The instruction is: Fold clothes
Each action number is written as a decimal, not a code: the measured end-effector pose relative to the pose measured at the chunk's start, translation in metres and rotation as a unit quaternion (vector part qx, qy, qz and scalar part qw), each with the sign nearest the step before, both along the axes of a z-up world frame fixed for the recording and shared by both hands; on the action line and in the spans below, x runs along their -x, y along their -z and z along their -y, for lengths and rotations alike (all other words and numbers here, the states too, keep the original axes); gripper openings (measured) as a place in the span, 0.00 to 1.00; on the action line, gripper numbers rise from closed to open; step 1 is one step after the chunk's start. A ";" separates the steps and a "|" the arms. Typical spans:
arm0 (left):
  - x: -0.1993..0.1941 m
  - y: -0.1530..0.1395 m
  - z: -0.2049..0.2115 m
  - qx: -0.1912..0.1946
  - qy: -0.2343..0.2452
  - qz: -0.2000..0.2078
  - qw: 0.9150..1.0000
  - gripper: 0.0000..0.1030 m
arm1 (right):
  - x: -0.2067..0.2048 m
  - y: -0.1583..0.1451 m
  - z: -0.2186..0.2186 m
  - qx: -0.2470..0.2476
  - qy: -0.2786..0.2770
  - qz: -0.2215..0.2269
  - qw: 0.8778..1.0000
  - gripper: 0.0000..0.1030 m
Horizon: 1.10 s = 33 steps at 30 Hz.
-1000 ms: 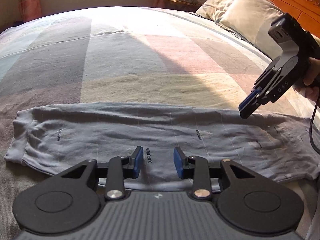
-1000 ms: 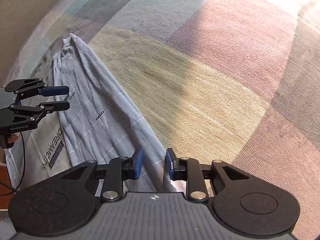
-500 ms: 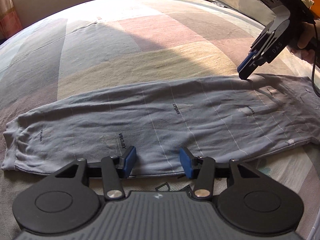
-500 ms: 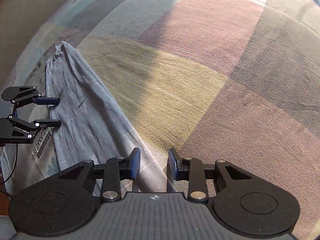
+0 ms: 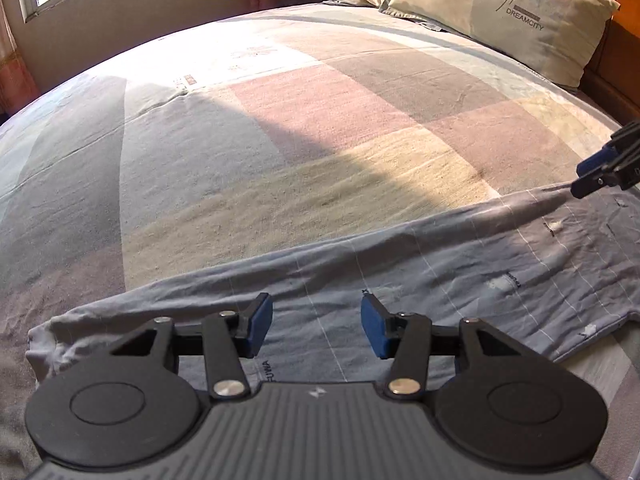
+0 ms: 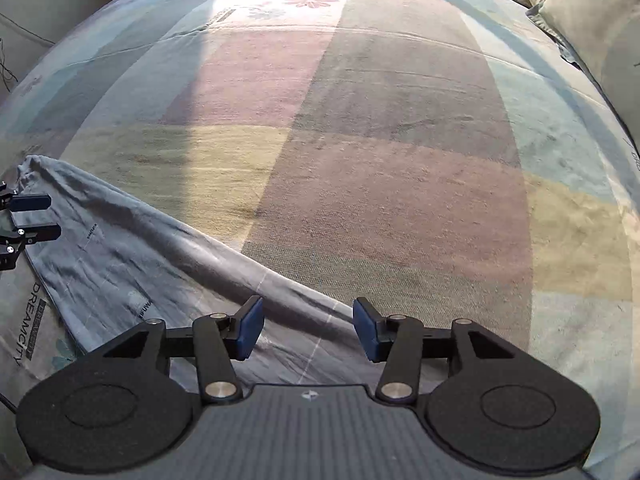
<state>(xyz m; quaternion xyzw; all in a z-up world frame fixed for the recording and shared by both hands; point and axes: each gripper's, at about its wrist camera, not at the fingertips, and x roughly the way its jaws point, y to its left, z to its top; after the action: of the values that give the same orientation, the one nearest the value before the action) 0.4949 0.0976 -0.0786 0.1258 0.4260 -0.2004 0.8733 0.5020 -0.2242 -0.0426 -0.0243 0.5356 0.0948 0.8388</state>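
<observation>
- On the checked bed sheet, well away from the pillow, lies the grey-blue garment — one long folded strip.
- Left gripper and right gripper have just spread apart; both hold nothing.
- A one-layer grab could pull the fold open.

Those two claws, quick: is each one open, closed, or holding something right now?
Left claw: open, holding nothing, jaws just widened over the grey garment.
Right claw: open, holding nothing, jaws just widened above the garment's edge.
</observation>
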 end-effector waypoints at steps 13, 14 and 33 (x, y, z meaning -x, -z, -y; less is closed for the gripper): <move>-0.022 -0.001 0.000 -0.040 -0.001 0.004 0.999 0.52 | 0.015 0.019 0.024 0.018 0.097 0.042 0.994 0.67; -0.014 -0.006 0.007 -0.031 0.012 0.005 0.999 0.54 | 0.032 0.010 0.026 0.017 0.109 0.048 0.993 0.67; 0.070 -0.020 0.116 -0.002 0.124 -0.041 0.991 0.62 | 0.192 0.005 -0.017 -0.089 0.141 0.000 0.986 0.88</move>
<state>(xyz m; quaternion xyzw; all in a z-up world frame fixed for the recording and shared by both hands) 0.4250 -0.0189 -0.0584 0.1710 0.4433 -0.3110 0.8231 0.3103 -0.2074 -0.0475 0.1267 0.5229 0.0230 0.8426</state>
